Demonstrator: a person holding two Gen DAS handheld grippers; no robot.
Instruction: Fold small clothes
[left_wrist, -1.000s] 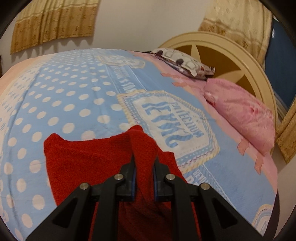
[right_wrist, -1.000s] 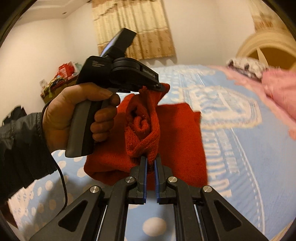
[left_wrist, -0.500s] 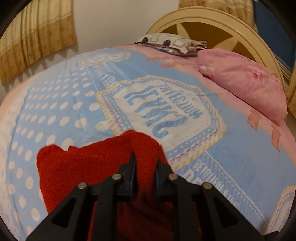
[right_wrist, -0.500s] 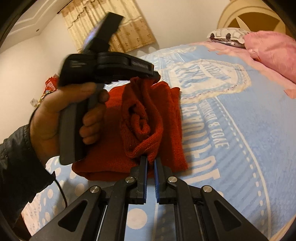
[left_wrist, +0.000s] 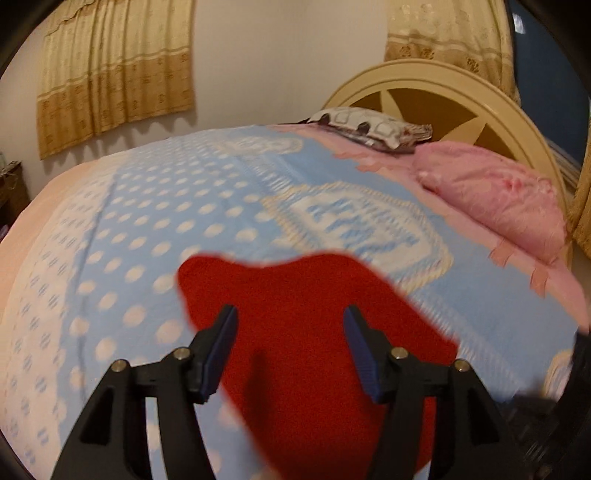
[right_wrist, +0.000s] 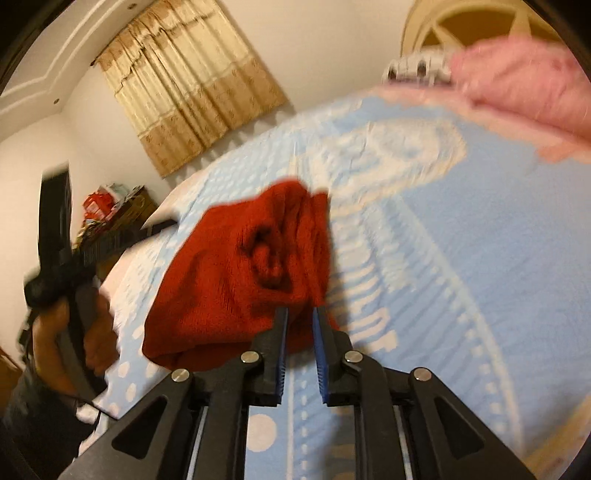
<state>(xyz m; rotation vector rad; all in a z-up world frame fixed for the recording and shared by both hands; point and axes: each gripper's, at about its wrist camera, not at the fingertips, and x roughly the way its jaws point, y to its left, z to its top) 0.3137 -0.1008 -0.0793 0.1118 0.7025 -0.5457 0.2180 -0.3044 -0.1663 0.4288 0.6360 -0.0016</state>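
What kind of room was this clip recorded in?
A home bedroom, most likely: a bed with a blue polka-dot bedspread, a pink pillow against a cream arched headboard, and beige curtains on the wall behind.

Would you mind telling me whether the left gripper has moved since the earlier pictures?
Yes. The left gripper, jaws opening and off the red knit garment, has backed away from the pink pillow, which now looks farther off.

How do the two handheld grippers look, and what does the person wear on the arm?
Each gripper, left gripper and right gripper, is matte black plastic with angular triangular cut-outs, silver pivot screws and blue ribbed pads inside the fingers. From the right wrist view, the left one has a black pistol-style handle. A dark sleeve covers the arm.
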